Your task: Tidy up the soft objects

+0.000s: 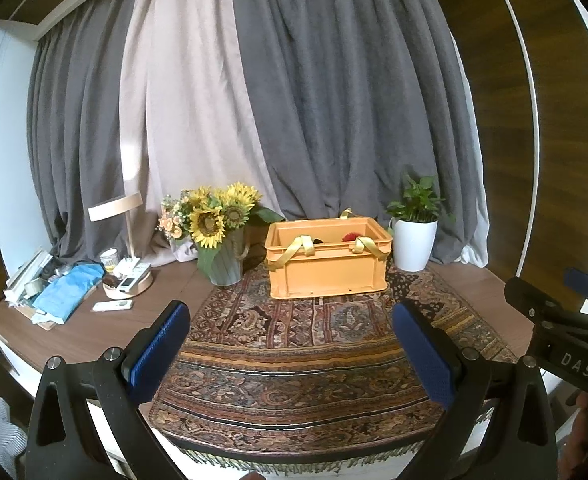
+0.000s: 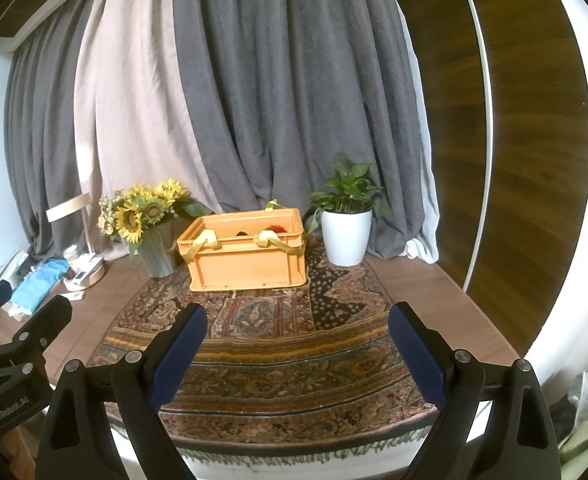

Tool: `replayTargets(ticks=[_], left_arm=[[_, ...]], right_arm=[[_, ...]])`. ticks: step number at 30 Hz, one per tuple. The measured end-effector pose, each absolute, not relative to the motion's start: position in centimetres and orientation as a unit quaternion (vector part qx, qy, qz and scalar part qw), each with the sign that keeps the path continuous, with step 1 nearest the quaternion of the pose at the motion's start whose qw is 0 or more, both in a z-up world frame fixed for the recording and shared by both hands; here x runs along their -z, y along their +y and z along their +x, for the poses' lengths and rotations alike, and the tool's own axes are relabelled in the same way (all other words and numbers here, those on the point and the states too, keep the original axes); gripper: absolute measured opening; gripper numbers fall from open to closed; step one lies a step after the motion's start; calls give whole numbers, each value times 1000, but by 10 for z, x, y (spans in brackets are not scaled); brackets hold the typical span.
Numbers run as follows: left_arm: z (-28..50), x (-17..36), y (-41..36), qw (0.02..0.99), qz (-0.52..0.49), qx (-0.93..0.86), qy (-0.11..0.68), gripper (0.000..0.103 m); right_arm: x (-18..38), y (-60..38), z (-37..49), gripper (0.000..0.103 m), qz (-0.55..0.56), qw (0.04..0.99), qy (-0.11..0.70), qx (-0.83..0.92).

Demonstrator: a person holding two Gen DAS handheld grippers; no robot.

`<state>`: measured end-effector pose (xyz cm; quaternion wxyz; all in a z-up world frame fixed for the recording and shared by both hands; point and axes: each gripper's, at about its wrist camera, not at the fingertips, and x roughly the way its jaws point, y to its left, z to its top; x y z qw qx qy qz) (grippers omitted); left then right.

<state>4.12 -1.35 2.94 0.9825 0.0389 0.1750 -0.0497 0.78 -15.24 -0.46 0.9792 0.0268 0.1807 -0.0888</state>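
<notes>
Hovering over the near edge of the rug (image 1: 294,364), both grippers point toward the crate (image 1: 328,258) at the far side, well apart from it. The left gripper (image 1: 289,354) has its fingers (image 1: 161,344) spread wide with nothing between them; the right gripper (image 2: 297,354) is likewise spread and empty.

The soft things sit inside the crate: a red fuzzy one (image 1: 350,237) and a dark one (image 1: 317,241) peek over the rim, too hidden to identify. Yellow straps (image 1: 300,249) drape over the front wall.

Risks, as I judge them: reaching in could snag a strap and drag the crate, or knock the sunflowers (image 1: 213,220) at its left or the plant (image 1: 414,236) at its right.

Only the left view shows the clutter and remote (image 1: 113,306) on the counter (image 1: 165,280) clearly; only the right view shows crumpled cloth (image 2: 586,400) at far right.
</notes>
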Motion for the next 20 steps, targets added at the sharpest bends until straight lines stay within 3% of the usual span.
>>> replayTargets(ticks=[20], left_arm=[[41,-27,-15,983,38,43,176,103]], right_arm=[[4,-152,8,93,28,979,181,91]])
